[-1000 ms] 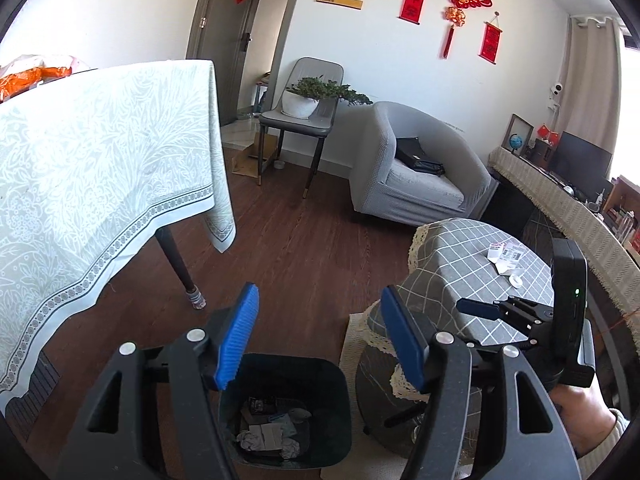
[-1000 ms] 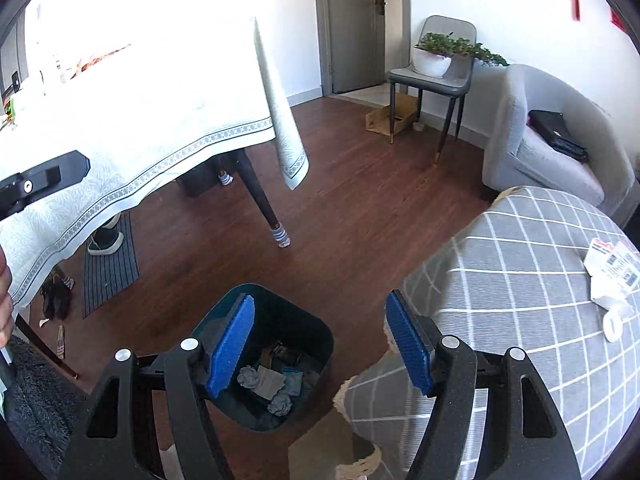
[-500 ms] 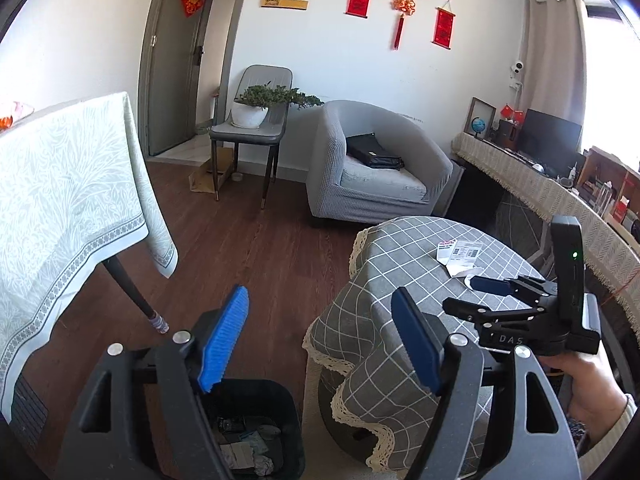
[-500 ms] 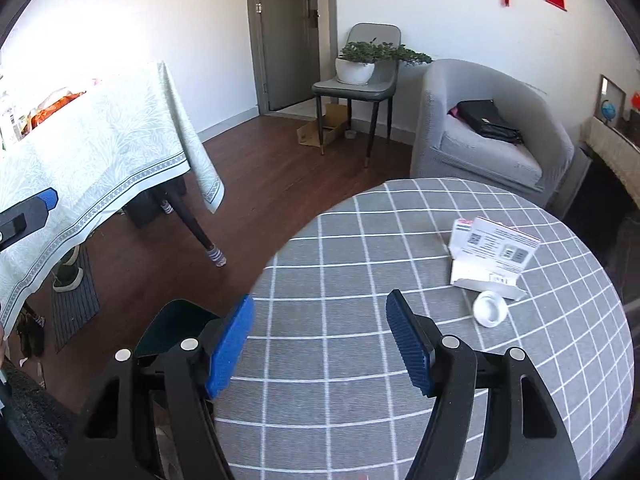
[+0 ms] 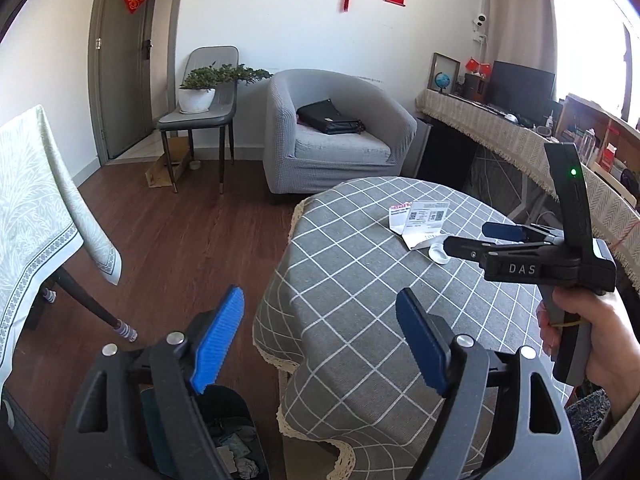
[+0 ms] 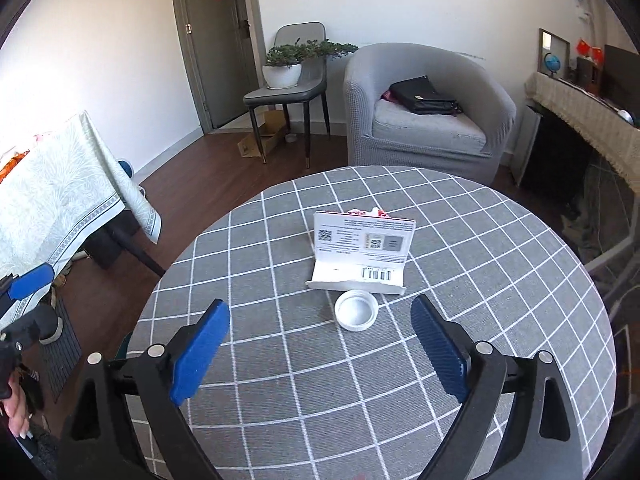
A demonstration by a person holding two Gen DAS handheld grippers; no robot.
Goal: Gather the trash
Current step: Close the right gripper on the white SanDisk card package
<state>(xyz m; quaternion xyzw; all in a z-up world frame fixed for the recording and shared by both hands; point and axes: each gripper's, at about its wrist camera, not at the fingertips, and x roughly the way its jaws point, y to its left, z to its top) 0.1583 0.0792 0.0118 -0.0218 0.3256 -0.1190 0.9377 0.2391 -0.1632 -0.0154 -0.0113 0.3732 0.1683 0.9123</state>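
Note:
A torn white carton point(image 6: 362, 254) with printed codes and a white round lid point(image 6: 356, 311) lie on the round table with a grey checked cloth point(image 6: 280, 380). My right gripper point(image 6: 320, 350) is open and empty, just short of the lid, above the table. In the left wrist view the carton point(image 5: 420, 220) and lid point(image 5: 439, 255) show beside the right gripper point(image 5: 476, 240). My left gripper point(image 5: 320, 340) is open and empty, over the table's left edge. A dark trash bin point(image 5: 236, 436) with crumpled paper stands on the floor below it.
A dining table with a pale green cloth point(image 5: 36, 208) stands at the left. A grey armchair point(image 5: 336, 136) with a black bag, a chair with a potted plant point(image 5: 200, 92) and a sideboard point(image 5: 516, 136) stand behind. The floor is dark wood.
Both grippers have swung up and right from over the trash bin to the round table. The right gripper has closed in on the carton and lid. Both stayed open.

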